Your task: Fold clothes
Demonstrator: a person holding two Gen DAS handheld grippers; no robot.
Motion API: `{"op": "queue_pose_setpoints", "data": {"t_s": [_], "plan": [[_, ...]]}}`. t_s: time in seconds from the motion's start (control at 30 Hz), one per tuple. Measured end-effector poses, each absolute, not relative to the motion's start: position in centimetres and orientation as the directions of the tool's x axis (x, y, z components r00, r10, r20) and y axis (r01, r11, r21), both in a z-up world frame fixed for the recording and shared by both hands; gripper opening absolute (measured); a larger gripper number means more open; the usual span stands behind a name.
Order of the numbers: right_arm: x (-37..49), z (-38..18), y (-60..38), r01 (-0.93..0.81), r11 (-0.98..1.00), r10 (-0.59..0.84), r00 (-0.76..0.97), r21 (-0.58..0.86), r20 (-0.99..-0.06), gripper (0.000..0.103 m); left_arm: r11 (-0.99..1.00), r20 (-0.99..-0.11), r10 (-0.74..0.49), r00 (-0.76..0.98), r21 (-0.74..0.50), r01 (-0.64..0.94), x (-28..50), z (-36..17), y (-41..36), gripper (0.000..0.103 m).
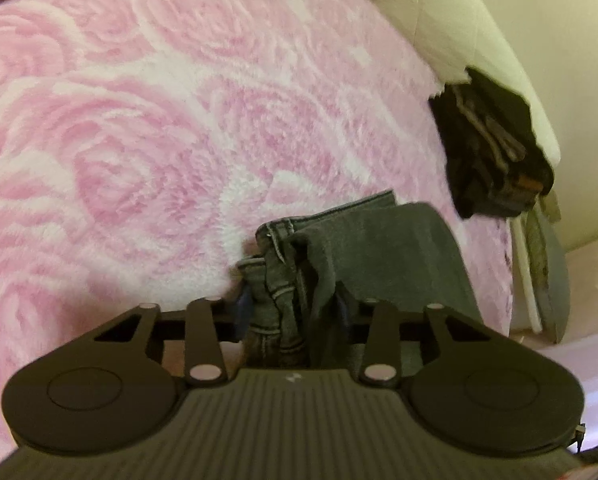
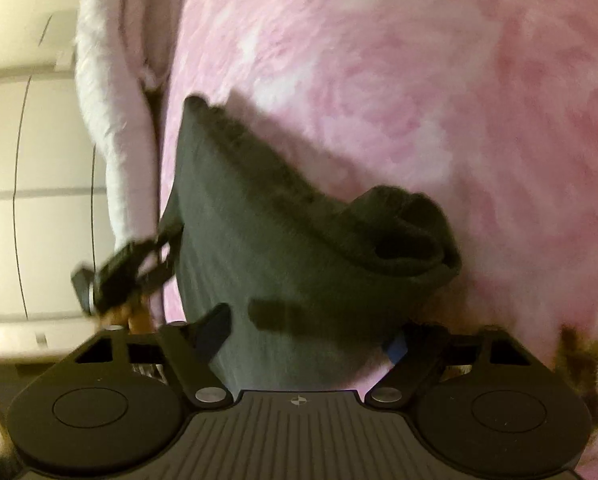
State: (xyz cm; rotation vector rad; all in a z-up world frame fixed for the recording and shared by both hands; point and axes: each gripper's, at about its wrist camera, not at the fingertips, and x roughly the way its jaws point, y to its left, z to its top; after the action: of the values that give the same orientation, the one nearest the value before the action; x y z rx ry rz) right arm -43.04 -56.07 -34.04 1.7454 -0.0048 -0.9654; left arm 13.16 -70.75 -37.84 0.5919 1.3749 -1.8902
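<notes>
A dark grey garment (image 1: 399,248) with stitched denim-like seams lies bunched on a pink rose-patterned blanket (image 1: 159,120). My left gripper (image 1: 295,310) is shut on a gathered, seamed edge of it, the cloth filling the gap between the blue pads. In the right wrist view the same garment (image 2: 259,208) spreads forward, its far end rolled over. My right gripper (image 2: 305,336) is shut on its near part. The right gripper (image 1: 495,144) appears dark at the blanket's right edge in the left wrist view. The left gripper (image 2: 115,276) is blurred at the left of the right wrist view.
The fluffy blanket (image 2: 419,80) covers the bed all around the garment. A cream padded panel (image 1: 479,20) rises beyond the bed's right edge. Cream cupboard panels (image 2: 39,160) and a pale pink fluffy roll (image 2: 111,100) stand past the other edge.
</notes>
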Motion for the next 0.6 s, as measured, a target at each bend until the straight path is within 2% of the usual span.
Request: {"op": "queue_pose_setpoints", "data": {"t_s": [0.03, 0.07, 0.17, 0.33, 0.47, 0.6], "plan": [[-43.4, -33.9, -56.4, 0.445, -0.406, -0.435, 0.674, 0.798, -0.597, 0.033, -0.166, -0.706, -0.301, -0.642, -0.624, 0.764, 13.5, -37.5, -70.1, 0.031], [-43.7, -33.6, -56.9, 0.456, -0.395, -0.422, 0.68, 0.797, -0.599, 0.027, -0.153, -0.701, -0.322, -0.636, -0.624, 0.766, 13.8, -37.0, -69.2, 0.031], [-44.6, -31.5, -59.1, 0.551, -0.314, -0.37, 0.679, 0.773, -0.634, 0.019, -0.083, -0.701, -0.375, -0.607, -0.627, 0.775, 15.4, -35.8, -65.4, 0.03], [-46.0, -28.4, -65.9, 0.707, -0.106, -0.29, 0.651, 0.7, -0.701, 0.019, 0.12, -0.721, -0.443, -0.532, -0.636, 0.762, 18.6, -35.5, -55.9, 0.029], [-43.5, -28.5, -71.2, 0.796, 0.123, -0.205, 0.605, 0.593, -0.77, 0.019, 0.306, -0.727, -0.527, -0.44, -0.645, 0.7, 18.9, -35.5, -48.1, 0.029], [-41.8, -29.1, -72.3, 0.83, 0.22, -0.177, 0.551, 0.513, -0.815, 0.024, 0.381, -0.736, -0.574, -0.36, -0.629, 0.677, 18.3, -35.8, -45.5, 0.029]]}}
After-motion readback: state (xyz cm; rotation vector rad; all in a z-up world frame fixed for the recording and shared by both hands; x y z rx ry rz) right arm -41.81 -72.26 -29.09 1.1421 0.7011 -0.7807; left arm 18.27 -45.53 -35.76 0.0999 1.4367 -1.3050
